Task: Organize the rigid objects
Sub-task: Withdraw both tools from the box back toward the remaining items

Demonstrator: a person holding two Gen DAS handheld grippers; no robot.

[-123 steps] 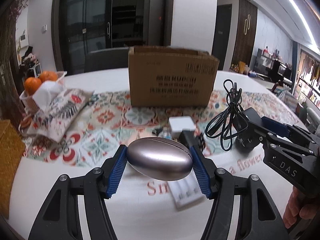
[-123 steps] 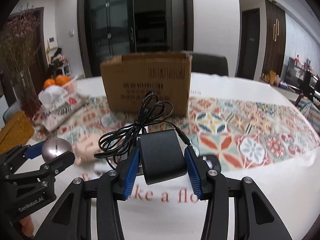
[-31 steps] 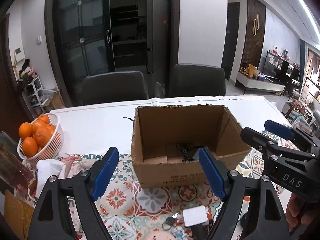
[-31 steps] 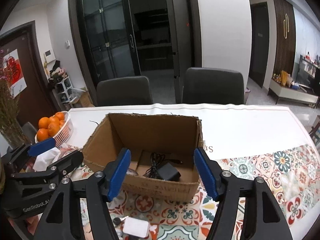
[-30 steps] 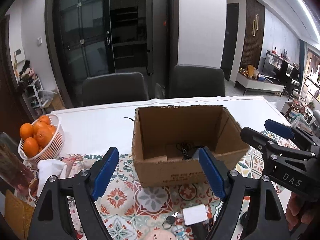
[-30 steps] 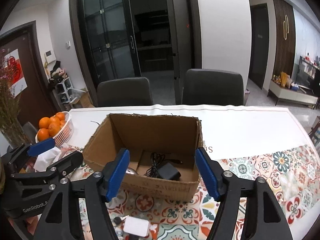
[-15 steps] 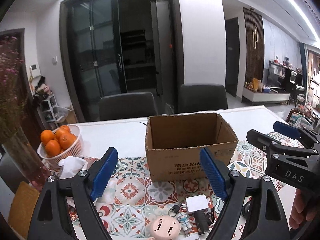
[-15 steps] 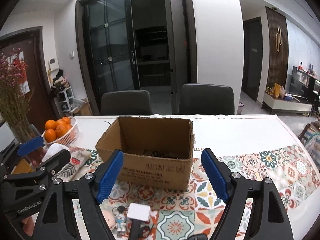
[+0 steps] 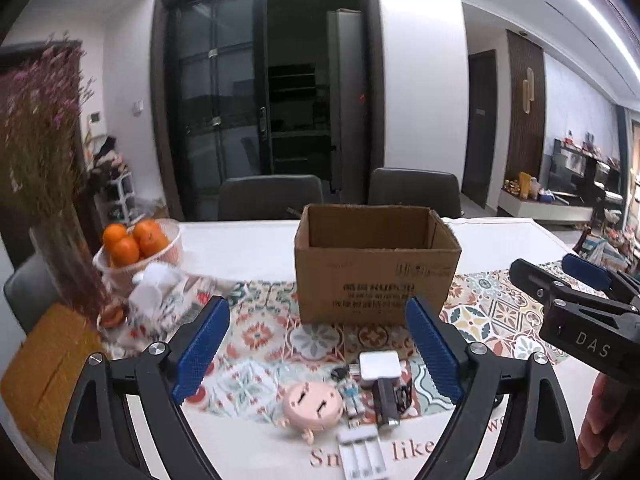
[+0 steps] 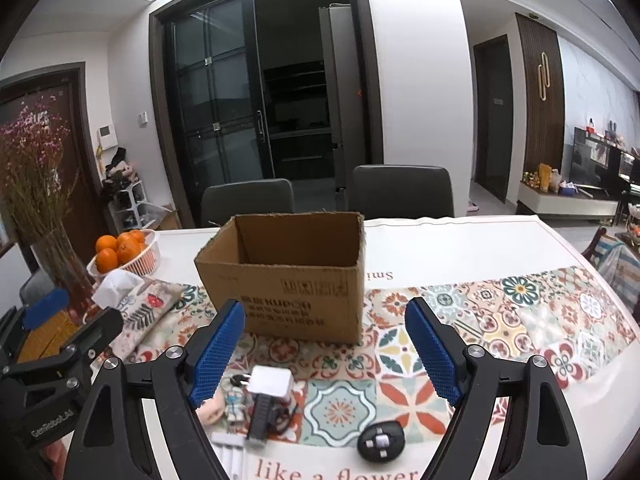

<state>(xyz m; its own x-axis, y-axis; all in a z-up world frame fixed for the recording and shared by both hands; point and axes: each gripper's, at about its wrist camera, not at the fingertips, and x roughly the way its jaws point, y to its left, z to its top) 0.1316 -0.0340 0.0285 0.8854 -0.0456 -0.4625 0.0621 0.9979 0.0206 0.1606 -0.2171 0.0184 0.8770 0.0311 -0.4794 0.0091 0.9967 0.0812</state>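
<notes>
Left wrist view: the left gripper has nothing between its blue pads, and its jaws are opening wide. Just beyond them, on the patterned table runner, lies one cluster of small things: one white battery case with three slots nearest, one pink round toy, one small figurine, one dark cylindrical gadget and one white square charger. Farther on stands one open cardboard box, upright; its contents are hidden from this angle. To the left sit one white basket with about four oranges, though blur makes the count unsure, one tissue pouch and one vase of dried flowers. Two dark chairs stand behind the table.

In the right wrist view, the right gripper is likewise empty, its jaws opening. Near its pads lie the white charger and one black oval remote, well apart from each other. The box stands beyond them. The left gripper shows at the left edge.
</notes>
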